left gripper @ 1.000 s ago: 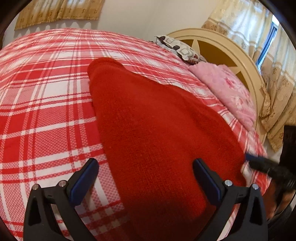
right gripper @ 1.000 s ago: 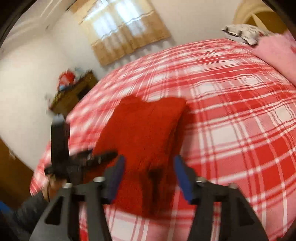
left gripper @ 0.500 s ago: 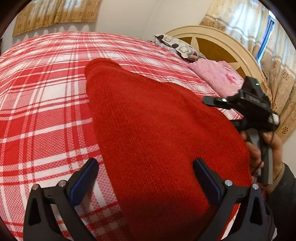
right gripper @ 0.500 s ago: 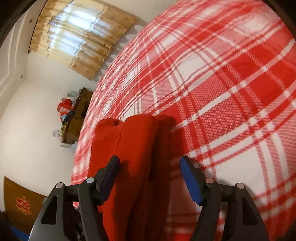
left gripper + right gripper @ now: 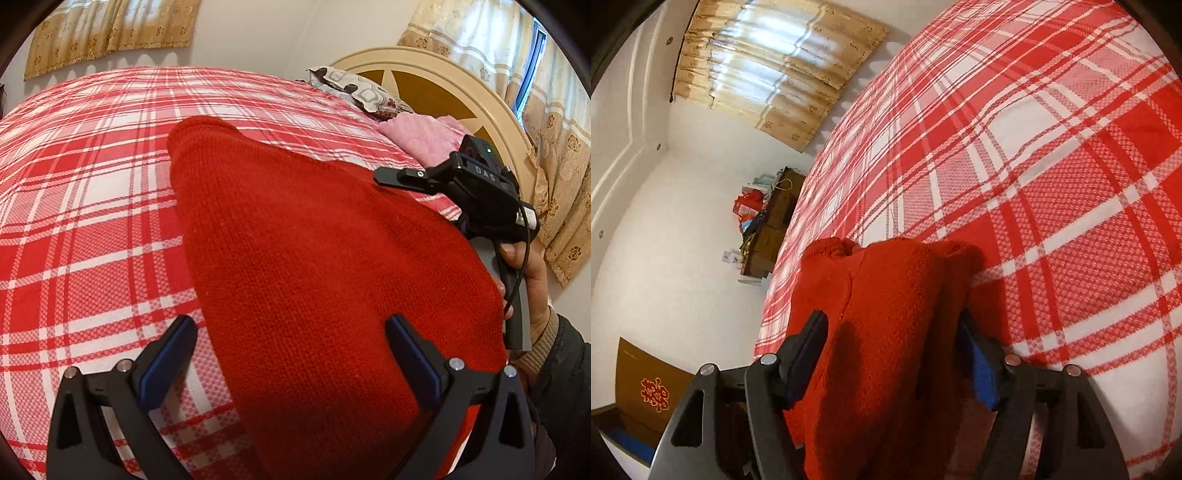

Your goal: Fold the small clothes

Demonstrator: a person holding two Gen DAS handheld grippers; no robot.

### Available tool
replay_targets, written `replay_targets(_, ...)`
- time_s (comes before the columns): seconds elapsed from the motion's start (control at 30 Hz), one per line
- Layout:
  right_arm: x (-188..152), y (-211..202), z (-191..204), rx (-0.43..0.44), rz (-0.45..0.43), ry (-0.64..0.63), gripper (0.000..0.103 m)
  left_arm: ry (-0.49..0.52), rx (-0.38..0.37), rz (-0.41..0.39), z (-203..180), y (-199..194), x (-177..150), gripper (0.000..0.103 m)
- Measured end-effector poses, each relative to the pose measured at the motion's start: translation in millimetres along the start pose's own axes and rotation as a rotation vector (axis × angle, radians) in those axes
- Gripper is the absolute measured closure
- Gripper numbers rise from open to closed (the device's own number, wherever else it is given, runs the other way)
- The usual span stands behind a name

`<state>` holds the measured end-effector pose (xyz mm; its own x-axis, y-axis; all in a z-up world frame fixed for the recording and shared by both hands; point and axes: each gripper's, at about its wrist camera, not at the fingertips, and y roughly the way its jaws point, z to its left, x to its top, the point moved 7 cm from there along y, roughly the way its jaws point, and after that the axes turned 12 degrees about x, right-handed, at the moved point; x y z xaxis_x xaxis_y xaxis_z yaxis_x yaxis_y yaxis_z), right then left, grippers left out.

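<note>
The red sweater [image 5: 314, 277] lies flat on the plaid bedspread [image 5: 85, 221], the left gripper [image 5: 288, 354] wide open and empty above its near end, the right gripper [image 5: 892, 354] spread around its bunched edge, apparently ready to pinch for folding.

Both grippers are built the same way: matte black frames with triangular cutouts, silver round screw heads on top, and blue pads lining the inner faces of the fingers, as seen on the left gripper [image 5: 290, 354] and the right gripper [image 5: 892, 356]. On the right one's black body, "DAS" lettering and a tiny green light can be made out, plus a grey handle with a thin black cable looped alongside. The right hand [image 5: 532, 280] is shown with bare skin, a tan ribbed cuff and a dark jacket sleeve.
</note>
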<state>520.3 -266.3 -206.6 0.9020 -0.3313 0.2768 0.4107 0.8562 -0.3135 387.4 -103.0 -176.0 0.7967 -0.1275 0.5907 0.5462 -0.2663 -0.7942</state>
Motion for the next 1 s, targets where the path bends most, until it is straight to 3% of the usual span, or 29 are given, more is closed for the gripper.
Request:
replay_targets(0.03, 0, -1, -4, -0.005, 0.001, 0.003, 0.056, -0.001, -0.001, 0.001, 0, 0, 0, 0.0)
replay_targets(0.13, 0, -3, -11, -0.005, 0.007, 0.031, 0.066, -0.001, -0.001, 0.001, -1, 0, 0, 0.0)
replay_targets(0.5, -5, 3, -7, -0.014, 0.023, -0.021, 0.071, 0.015, -0.014, 0.005, -5, -2, 0, 0.0)
replay_targets(0.77, -7, -2, -11, -0.003, 0.026, -0.029, 0.071, 0.028, -0.046, 0.008, -11, -8, -1, 0.019)
replay_targets(1.0, -9, 0, -7, -0.01, 0.031, -0.058, 0.073, 0.023, -0.014, -0.002, -16, -12, 2, 0.034)
